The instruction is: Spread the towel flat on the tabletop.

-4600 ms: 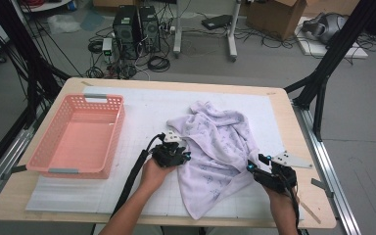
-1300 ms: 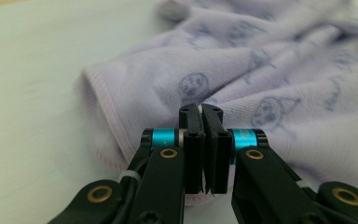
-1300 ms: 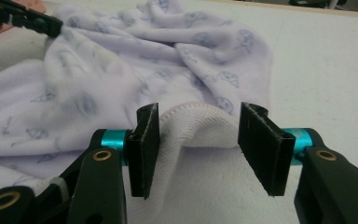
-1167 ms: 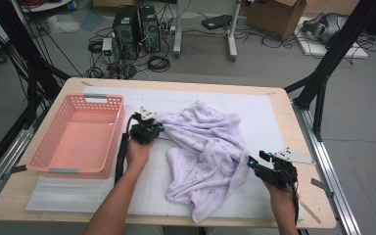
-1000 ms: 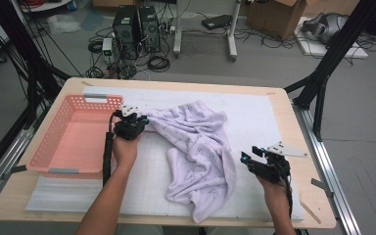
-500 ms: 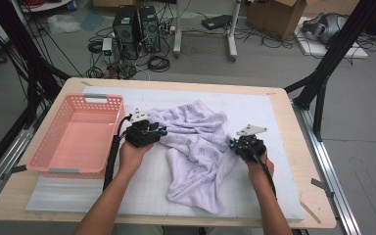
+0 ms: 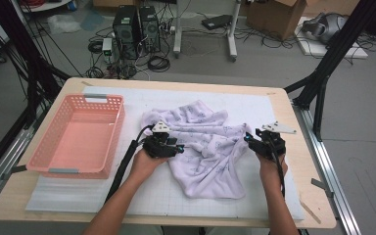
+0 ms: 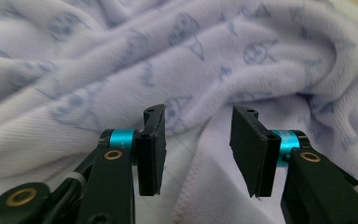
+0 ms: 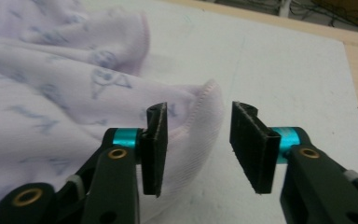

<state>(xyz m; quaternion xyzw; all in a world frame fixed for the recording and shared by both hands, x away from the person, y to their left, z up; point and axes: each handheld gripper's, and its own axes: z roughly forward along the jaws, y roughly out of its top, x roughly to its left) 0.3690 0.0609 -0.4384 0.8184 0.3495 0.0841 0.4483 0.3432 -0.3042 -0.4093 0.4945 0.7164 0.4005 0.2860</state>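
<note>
In the middle of the white mat [image 7: 78, 196], a crumpled lilac garment [image 7: 205, 142], both grippers at its edges, presumably for grasping. Left gripper [image 8: 196, 140]: jaws spread over a hem fold. Right gripper [image 9: 196, 140]: spread too, around the garment's right corner, low and level.

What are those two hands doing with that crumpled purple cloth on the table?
A person is working on a crumpled lilac cloth with a gripper in each hand. The left gripper sits at a hemmed edge in the middle of the cloth, jaws open, gripping nothing. The right gripper is at the cloth's right edge, jaws open around a hemmed corner but not closed on it. A pink basket stands to the left on the table, with nothing in it.
</note>
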